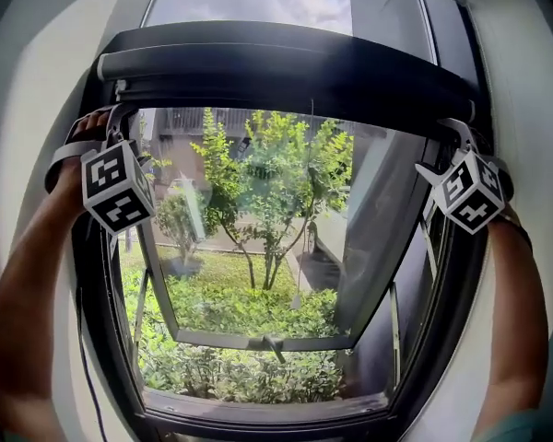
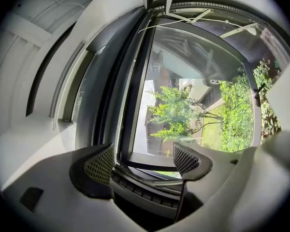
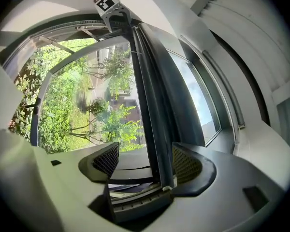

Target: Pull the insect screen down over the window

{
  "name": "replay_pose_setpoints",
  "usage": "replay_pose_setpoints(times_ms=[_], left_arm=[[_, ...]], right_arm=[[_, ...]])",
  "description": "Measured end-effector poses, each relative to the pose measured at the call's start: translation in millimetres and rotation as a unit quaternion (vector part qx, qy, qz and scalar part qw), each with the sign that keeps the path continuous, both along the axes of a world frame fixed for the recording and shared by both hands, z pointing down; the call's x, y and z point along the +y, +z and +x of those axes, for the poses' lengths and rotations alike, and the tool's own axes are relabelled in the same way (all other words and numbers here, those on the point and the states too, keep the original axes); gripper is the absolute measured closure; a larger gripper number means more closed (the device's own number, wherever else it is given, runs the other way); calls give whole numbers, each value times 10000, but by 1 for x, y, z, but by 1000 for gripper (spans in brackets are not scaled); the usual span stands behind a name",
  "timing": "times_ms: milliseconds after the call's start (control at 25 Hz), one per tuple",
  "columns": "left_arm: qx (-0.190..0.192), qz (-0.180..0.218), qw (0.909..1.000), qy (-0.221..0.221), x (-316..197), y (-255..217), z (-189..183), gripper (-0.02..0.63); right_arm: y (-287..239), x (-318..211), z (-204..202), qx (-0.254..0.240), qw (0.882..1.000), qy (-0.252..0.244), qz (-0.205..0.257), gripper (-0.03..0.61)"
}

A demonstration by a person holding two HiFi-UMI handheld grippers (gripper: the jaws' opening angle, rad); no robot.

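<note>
Two grippers are up at the top of the window (image 1: pixel 258 247), one at each end of the screen bar (image 1: pixel 286 67).

1. Location of task item. The insect screen is still rolled up. Its dark bar lies along the head of the opening, and the glass below it is uncovered.
2. Axis. The bar runs side to side, from my left gripper (image 2: pixel 142 161) across to my right gripper (image 3: pixel 147 163). The pull must therefore go straight down, square to that line.
3. Left gripper. The jaws are spread wide and neither pad presses on anything. The dark frame edge rises out of the gap between them. In the head view this gripper sits at the bar's left end, just below it.
4. Right gripper. The jaws are spread. The bar's right end stands between them, close against one pad (image 3: pixel 186 166), while the other pad is clear. This is not a pinch.
5. Judgement. Neither hand is clearly nearer. The right gripper already straddles the bar, whereas the left needs to line up with it first. Both should close before any downward pull, or the bar may skew.
</note>
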State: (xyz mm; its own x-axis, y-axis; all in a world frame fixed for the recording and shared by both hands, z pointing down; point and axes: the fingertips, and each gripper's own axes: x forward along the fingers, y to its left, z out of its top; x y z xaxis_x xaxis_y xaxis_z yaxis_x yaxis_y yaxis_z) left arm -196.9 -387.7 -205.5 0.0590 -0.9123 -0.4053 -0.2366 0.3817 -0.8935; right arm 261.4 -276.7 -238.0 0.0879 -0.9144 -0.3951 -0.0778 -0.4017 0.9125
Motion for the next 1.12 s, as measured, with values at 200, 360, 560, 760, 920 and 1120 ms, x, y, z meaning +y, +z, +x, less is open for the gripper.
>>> replay_pose_setpoints(times_ms=[200,360,560,760,920,1120], left_arm=[[-2,40,9995,-327,-10,-17,-11,222],[120,47,9993,-343,-12,-24,-15,216],[5,151,9995,-263,-4,-25,-9,216],[-106,176,9993,-307,-3,-37,4,216],[-210,-10,9986,-486,-11,-41,7,216],[-243,-114,9979,-593,-19,-43,4,216]], right_arm=[[-4,0,5,52,10000,44,41,253],[-10,5,7,122,9999,99,54,253],[-13,9,15,155,9998,124,41,253],[-10,6,18,197,9997,121,-7,253],[-13,4,17,281,9995,142,-39,253],[-16,2,21,261,9992,218,-193,253]])
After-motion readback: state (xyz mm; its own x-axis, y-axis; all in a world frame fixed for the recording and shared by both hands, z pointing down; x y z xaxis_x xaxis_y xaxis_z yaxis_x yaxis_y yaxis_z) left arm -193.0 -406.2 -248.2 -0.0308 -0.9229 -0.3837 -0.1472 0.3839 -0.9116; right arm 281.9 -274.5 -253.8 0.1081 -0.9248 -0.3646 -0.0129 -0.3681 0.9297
